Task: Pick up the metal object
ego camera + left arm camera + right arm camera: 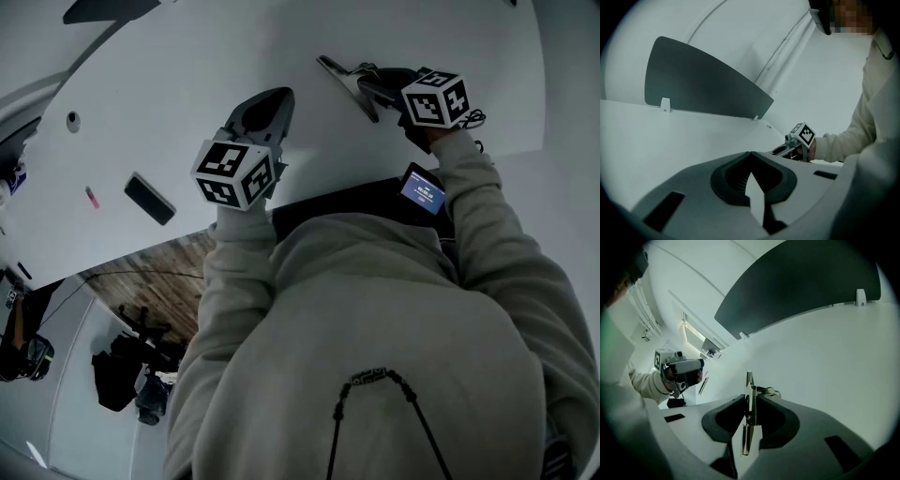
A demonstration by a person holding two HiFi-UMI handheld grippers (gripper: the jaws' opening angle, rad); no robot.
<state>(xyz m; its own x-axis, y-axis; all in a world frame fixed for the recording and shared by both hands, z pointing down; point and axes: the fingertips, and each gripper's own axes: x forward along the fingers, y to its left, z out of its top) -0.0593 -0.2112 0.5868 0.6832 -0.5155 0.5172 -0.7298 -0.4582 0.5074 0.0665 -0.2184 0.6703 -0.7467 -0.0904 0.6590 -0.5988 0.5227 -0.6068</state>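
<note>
The metal object (345, 79) is a thin, flat, silvery piece with a spring part. It sticks out ahead of my right gripper (370, 86) over the white table (187, 84). In the right gripper view it stands on edge (749, 394) between the jaws of the right gripper (750, 399), which are shut on it. Whether it still touches the table I cannot tell. My left gripper (279, 97) hovers over the table to the left of it. In its own view the left gripper (751, 154) has its jaws together, with nothing between them.
A black flat device (150, 199) and a small red item (92, 198) lie on the table's left part, near its front edge. A dark panel (703, 84) stands at the table's far side. A small lit screen (424, 190) sits by the right sleeve.
</note>
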